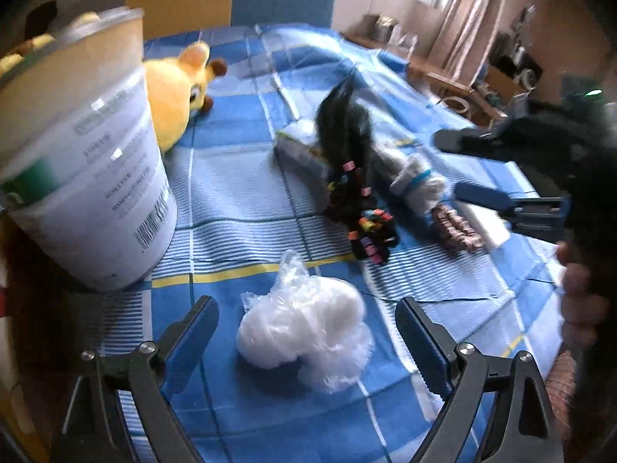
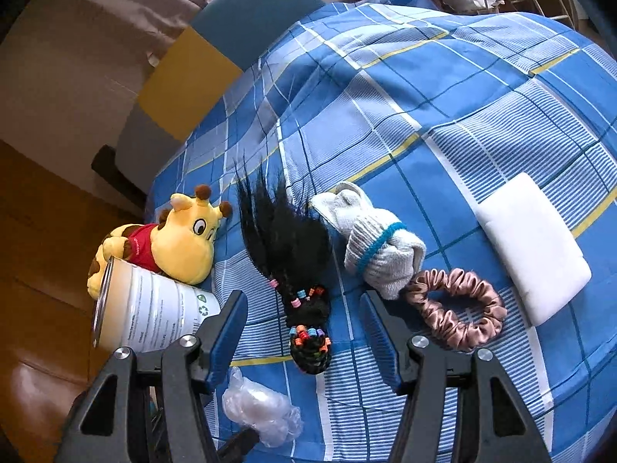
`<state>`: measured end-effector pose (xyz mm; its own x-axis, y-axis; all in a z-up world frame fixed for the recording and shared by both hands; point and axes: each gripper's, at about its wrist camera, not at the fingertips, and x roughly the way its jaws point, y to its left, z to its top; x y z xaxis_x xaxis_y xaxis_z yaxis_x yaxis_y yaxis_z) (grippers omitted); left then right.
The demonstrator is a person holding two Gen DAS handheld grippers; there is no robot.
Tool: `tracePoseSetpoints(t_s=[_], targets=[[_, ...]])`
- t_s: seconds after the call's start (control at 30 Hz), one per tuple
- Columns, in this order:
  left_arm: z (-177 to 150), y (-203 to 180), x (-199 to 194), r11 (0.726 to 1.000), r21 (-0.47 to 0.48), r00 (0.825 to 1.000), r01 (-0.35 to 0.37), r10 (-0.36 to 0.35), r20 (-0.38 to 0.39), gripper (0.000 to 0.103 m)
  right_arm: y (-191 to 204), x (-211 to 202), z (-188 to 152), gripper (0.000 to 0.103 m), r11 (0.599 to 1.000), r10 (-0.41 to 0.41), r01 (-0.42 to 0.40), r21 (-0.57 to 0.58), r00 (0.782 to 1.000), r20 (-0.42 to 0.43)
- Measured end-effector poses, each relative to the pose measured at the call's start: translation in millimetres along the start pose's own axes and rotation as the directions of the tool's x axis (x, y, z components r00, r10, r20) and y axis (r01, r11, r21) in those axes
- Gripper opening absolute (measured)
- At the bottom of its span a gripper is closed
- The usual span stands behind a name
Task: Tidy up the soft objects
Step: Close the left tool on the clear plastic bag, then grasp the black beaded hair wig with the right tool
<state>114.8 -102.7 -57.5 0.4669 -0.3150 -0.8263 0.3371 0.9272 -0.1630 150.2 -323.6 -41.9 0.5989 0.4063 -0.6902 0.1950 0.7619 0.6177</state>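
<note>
Soft things lie on a blue checked cloth (image 2: 482, 88). A clear bag of white cotton balls (image 1: 304, 328) lies between the fingers of my open left gripper (image 1: 306, 318); it also shows in the right wrist view (image 2: 262, 409). My open right gripper (image 2: 304, 310) hovers over a black beaded hair piece (image 2: 297, 270), which also shows in the left wrist view (image 1: 351, 181). Beside it lie rolled white socks (image 2: 378, 250), a pink scrunchie (image 2: 455, 308) and a white foam pad (image 2: 536, 247). A yellow giraffe plush (image 2: 173, 239) lies by a white tub (image 1: 88, 162).
The tub (image 2: 154, 312) stands at the table's left edge, with brown floor (image 2: 38, 270) beyond. Chairs with blue and yellow backs (image 2: 216, 46) stand at the far side. The right gripper's body (image 1: 540, 154) shows in the left wrist view.
</note>
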Motion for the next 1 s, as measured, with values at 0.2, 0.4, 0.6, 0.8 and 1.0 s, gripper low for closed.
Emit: tracePoseSetpoints(t_s=[0.2, 0.4, 0.6, 0.8, 1.0], targets=[[4.5, 9.1, 39.1, 0.997, -0.06, 0.995, -0.055, 0.049, -0.09, 0.087, -0.5, 4.2, 0.1, 0.061, 1.0, -0.023, 0.023, -0.006, 1.0, -0.005], [-12.9, 20.4, 19.8, 0.998, -0.038, 0.998, -0.058, 0.058, -0.001, 0.054, 1.2, 10.9, -1.4, 0.061, 0.996, -0.075, 0.074, -0.047, 0.997, -0.013], [-52.8, 40.4, -19.7, 0.994, -0.041, 0.992, -0.1, 0.103, 0.074, 0.053, 7.3, 17.5, -6.0, 0.061, 0.988, -0.115, 0.112, -0.102, 0.993, -0.028], [-88.2, 40.7, -20.5, 0.984, 0.069, 0.979, -0.164, 0.154, 0.132, 0.054, 27.2, 35.9, -19.4, 0.059, 0.965, -0.154, 0.13, -0.228, 0.984, -0.093], [-90.6, 43.0, -23.2, 0.985, 0.062, 0.975, -0.161, 0.149, 0.165, 0.054, 46.1, 63.7, -26.2, 0.059, 0.934, -0.221, 0.183, -0.306, 0.97, -0.097]])
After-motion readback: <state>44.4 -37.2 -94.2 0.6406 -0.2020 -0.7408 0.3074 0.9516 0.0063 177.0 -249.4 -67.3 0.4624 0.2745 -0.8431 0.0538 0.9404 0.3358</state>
